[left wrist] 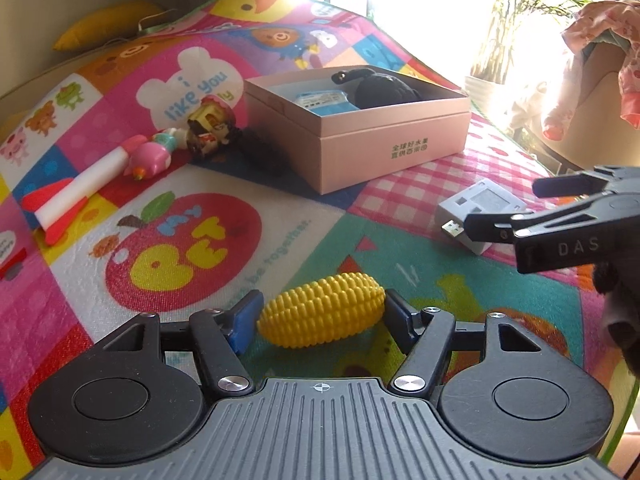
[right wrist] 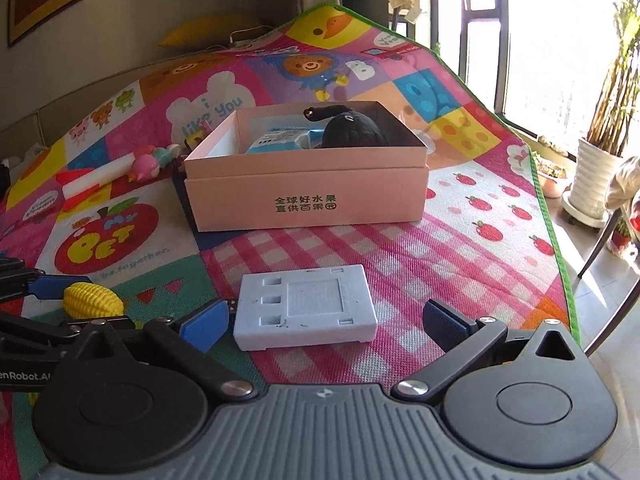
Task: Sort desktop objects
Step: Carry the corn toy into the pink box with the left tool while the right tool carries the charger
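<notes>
Patchwork cartoon mat (right wrist: 460,240) covers bench; bright window (right wrist: 560,40) at right. Left claw (left wrist: 322,316) pinches corn (left wrist: 320,310); right claw (right wrist: 320,320) wide around white box (right wrist: 308,312).

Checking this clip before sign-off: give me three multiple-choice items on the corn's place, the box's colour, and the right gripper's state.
1. Where is the toy corn?
A. in the box
B. between the left gripper's pads on the mat
C. on the rocket toy

2. What colour is the open cardboard box?
A. pale pink
B. green
C. black

3. How do the right gripper's jaws stand?
A. shut on the corn
B. open around the white plastic case
C. shut and empty

Answers: 1 B, the corn lies on the play mat between the blue pads. 2 A, its walls are pink. 3 B, a gap shows beside the case on the right-hand side.
</notes>
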A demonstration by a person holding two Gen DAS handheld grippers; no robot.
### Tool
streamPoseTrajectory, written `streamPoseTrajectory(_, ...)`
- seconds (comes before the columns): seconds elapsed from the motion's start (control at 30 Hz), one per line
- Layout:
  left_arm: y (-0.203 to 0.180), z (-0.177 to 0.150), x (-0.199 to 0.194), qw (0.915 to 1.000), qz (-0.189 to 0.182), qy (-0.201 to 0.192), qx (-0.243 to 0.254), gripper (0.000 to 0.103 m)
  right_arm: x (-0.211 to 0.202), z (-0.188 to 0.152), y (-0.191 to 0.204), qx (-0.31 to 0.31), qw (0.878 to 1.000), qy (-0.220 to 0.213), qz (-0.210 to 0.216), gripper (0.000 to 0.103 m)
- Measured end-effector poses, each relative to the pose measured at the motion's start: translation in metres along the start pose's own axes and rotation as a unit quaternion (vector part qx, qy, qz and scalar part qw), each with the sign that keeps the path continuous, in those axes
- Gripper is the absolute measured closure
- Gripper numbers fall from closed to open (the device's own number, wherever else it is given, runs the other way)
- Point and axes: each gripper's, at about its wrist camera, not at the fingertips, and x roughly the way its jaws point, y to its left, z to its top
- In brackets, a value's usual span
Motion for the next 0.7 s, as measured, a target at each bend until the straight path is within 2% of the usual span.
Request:
streamPoseTrajectory(0.13, 0.008, -0.006, -0.007, 1.0, -0.008, 0.0, 0.004, 0.032, 0.013, 0.01, 0.004, -0.018, 0.999, 0.024, 0.011, 0.0)
streamPoseTrajectory(0.27, 0.017, -0.008, -0.009, 1.0, -0.005, 0.001, -0.001, 0.019, 0.021, 0.012, 0.009, -0.025, 0.998, 0.042, 0.033, 0.0)
streamPoseTrajectory(0.43, 0.019, -0.012, -0.013, 0.9998, -0.02, 0.002, 0.003, 0.011, 0.022, 0.01, 0.018, -0.045, 0.997, 0.048, 0.038, 0.0)
streamPoseTrajectory(0.5, 0.017, -0.013, -0.014, 0.9996, -0.027, 0.002, 0.009, 0.01, 0.025, 0.011, 0.017, -0.042, 0.997, 0.055, 0.035, 0.002)
streamPoseTrajectory(0.6, 0.011, -0.014, -0.014, 0.9993, -0.033, 0.001, 0.018, 0.01, 0.024, 0.01, 0.016, -0.039, 0.997, 0.053, 0.038, 0.012)
streamPoseTrajectory(0.7, 0.01, -0.013, -0.012, 0.9994, -0.028, 0.001, 0.018, 0.013, 0.022, 0.009, 0.017, -0.04, 0.997, 0.048, 0.034, 0.012)
